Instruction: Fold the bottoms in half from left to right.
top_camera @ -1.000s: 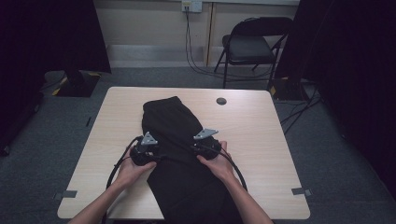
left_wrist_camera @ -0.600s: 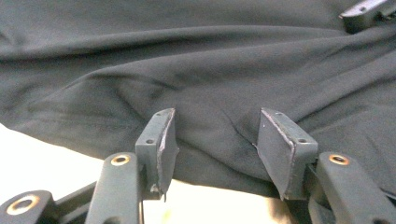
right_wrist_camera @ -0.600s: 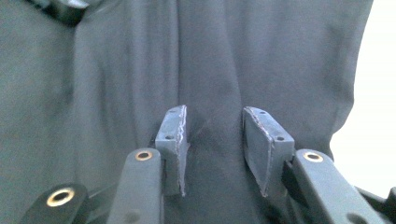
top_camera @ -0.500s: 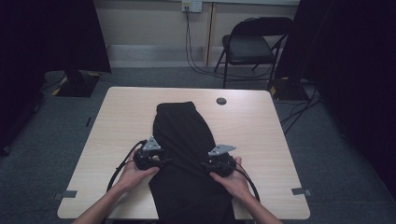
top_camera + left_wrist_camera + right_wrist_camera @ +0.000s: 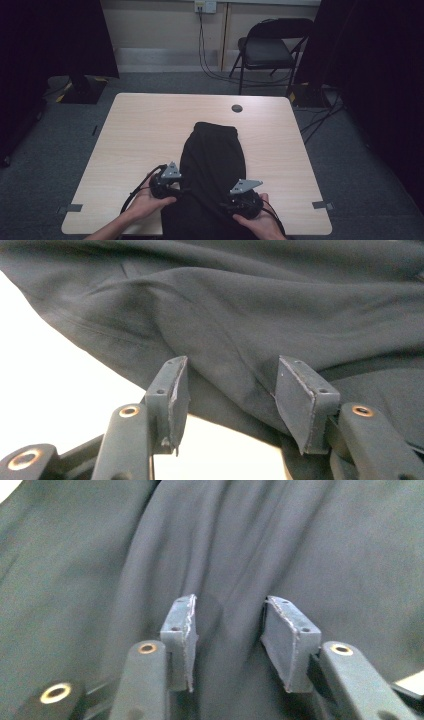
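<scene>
A black garment (image 5: 215, 150) lies lengthwise on the light wooden table (image 5: 145, 130), its near end hanging over the front edge between the person's hands. My left gripper (image 5: 181, 190) is at the garment's left edge, jaws open, and a raised fold of the cloth (image 5: 250, 300) sits between and beyond its pads (image 5: 177, 390). My right gripper (image 5: 226, 202) rests on the garment's right side near the front edge. Its jaws are open over wrinkled black cloth (image 5: 250, 540), midpoint (image 5: 227, 630), with nothing pinched.
A round black grommet (image 5: 237, 108) sits in the tabletop at the far side. A folding chair (image 5: 270, 47) stands behind the table, with cables (image 5: 210, 65) on the floor. Tape marks (image 5: 74, 208) flag the near table corners. Bare wood lies left and right of the garment.
The garment has slid toward the near edge and drawn into a narrower strip. Both grippers have moved back toward the person, the right one also outward to the right.
</scene>
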`<state>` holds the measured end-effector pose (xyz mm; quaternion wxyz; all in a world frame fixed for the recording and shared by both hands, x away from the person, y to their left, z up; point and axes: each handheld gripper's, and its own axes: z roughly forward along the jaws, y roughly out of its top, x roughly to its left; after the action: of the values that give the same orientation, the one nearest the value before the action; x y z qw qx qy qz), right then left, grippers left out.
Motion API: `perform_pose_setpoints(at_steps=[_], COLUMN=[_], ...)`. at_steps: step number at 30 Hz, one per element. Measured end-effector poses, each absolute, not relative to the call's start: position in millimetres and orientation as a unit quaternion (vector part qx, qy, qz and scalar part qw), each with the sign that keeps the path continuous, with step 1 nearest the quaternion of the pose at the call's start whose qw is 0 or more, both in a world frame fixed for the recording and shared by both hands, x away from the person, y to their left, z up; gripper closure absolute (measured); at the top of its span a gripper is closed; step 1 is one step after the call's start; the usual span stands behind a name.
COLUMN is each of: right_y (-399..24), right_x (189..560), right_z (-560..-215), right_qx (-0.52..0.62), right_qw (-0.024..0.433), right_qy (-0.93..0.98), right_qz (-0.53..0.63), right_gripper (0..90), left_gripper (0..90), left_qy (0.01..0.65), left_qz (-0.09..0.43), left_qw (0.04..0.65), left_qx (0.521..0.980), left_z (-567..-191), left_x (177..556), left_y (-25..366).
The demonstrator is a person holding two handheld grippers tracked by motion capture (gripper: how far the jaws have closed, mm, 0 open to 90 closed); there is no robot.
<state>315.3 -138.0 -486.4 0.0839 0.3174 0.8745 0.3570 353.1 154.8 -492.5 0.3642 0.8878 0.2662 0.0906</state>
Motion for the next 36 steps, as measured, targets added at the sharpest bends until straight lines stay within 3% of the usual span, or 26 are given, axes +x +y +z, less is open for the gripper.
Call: perform_pose_setpoints(at_steps=[6,8,15,19,22,24,27,36], right_y=[-128.4,-124.6,-111.4,-115.8,-114.5,-109.7,-107.5,-120.0], right_x=[348.8,362.9,423.5,456.7,478.1,481.5,478.3,447.9], right_z=[-477.3,-473.9,-467.3,-466.3,-468.4,-473.6,-483.2,-497.0], right_qx=[0.329,0.331,0.361,0.381,0.385,0.380,0.372,0.358], right_qw=[0.138,0.168,0.219,0.224,0.189,0.208,0.198,0.181], right_qy=[0.846,0.839,0.816,0.807,0.818,0.827,0.835,0.843], right_qz=[0.395,0.398,0.396,0.391,0.382,0.359,0.355,0.358], right_gripper=[52.9,53.7,55.9,53.6,48.8,60.0,71.1,75.2], left_gripper=[47.3,48.7,49.4,49.3,49.3,49.3,50.0,50.6], left_qy=[0.273,0.281,0.313,0.320,0.340,0.343,0.329,0.310], left_qz=[0.066,0.046,0.100,0.124,0.139,0.128,0.143,0.122], left_qw=[0.326,0.340,0.381,0.374,0.369,0.361,0.359,0.361], left_qx=[0.903,0.896,0.864,0.862,0.854,0.858,0.862,0.871], left_z=[-484.1,-481.1,-464.9,-467.7,-476.5,-484.0,-494.3,-493.2], left_x=[334.7,338.0,373.6,401.1,422.3,426.0,419.9,391.5], left_y=[170.0,176.7,185.1,176.2,169.7,166.4,166.2,166.8])
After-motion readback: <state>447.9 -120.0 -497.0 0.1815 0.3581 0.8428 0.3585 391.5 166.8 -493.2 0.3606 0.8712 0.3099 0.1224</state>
